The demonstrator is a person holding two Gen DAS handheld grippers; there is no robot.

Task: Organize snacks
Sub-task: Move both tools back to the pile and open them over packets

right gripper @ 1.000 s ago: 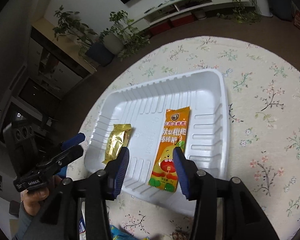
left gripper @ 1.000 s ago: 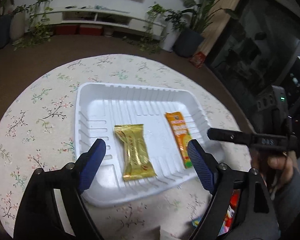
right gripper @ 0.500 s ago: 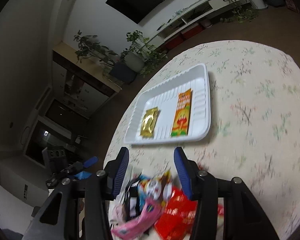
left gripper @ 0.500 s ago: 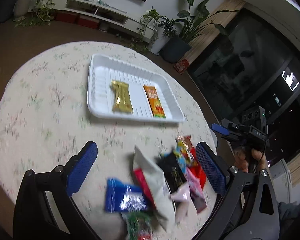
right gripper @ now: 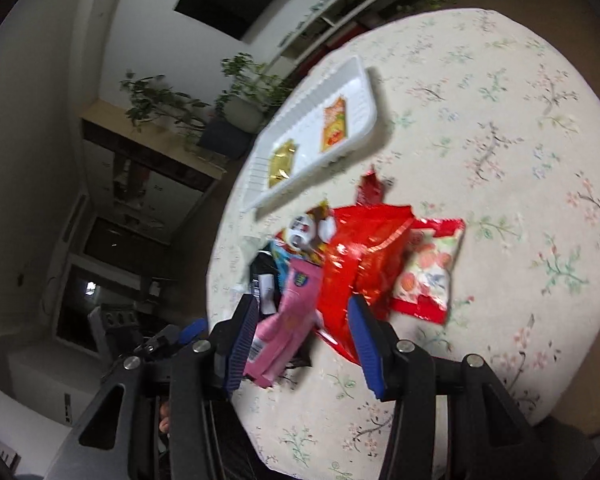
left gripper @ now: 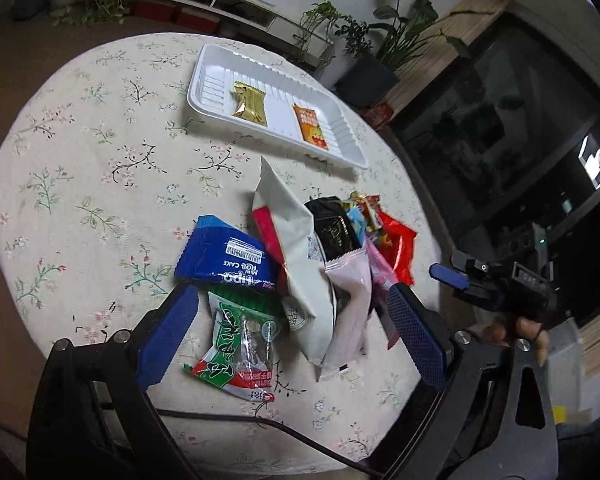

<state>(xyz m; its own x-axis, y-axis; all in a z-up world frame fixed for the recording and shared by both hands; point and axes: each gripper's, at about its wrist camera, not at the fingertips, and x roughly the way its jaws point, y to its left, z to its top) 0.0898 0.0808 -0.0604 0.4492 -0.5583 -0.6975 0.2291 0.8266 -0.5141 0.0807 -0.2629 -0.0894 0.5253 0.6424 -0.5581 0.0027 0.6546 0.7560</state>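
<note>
Between the spread, empty fingers of the right gripper (right gripper: 304, 338): pink packet (right gripper: 286, 320); left gripper (left gripper: 290, 338) likewise released. Selection step; closing on 1 packet is probably next.

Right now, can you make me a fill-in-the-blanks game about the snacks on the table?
1. The white tray holds ____ snacks.
2. The snack lying beside the gold packet in the tray is colored ____.
3. The blue packet in the pile says MINI ROLL ____.
4. Both the left gripper and the right gripper are holding ____.

Missing words: two; orange; CAKE; nothing
</note>
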